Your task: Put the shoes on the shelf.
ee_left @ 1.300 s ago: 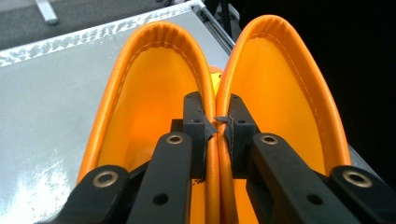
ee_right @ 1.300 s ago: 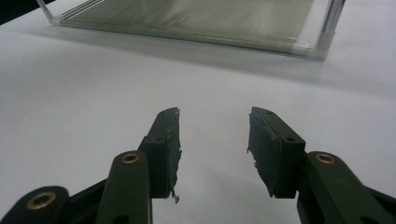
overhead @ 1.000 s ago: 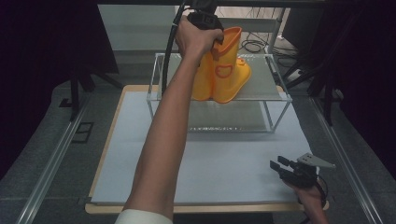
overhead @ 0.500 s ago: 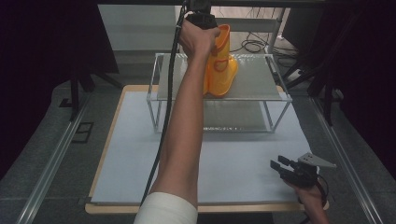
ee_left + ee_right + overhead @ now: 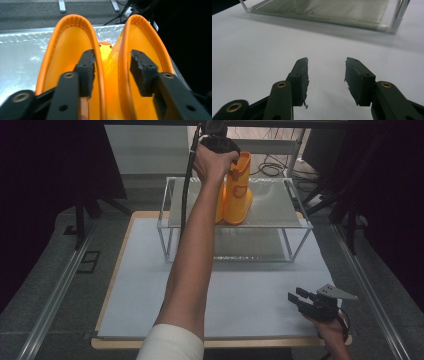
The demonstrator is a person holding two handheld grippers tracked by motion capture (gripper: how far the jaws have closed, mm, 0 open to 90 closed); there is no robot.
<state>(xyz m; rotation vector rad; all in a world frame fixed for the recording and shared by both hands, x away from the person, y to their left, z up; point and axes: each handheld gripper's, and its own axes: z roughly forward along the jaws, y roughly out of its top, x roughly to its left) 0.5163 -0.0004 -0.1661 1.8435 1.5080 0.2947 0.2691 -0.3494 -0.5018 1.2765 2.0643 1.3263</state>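
Note:
Two orange rubber boots stand upright side by side on the top shelf of a metal rack. My left gripper reaches down onto their tops from above. In the left gripper view its jaws have just been opening: one pad sits inside the left boot, the other pad inside the right boot. The boots' two inner walls stand between the pads with a gap on each side. My right gripper rests open over the white mat, nothing between its jaws.
The rack has a lower shelf under the boots and thin corner posts. The white mat lies on a wooden board, with rails along both table sides. A black cable hangs from the left gripper, and more cables lie behind the rack.
The left hand swung the boots left on the top shelf and set them upright. Its jaws then opened and let go of the boot walls. The right gripper stayed put.

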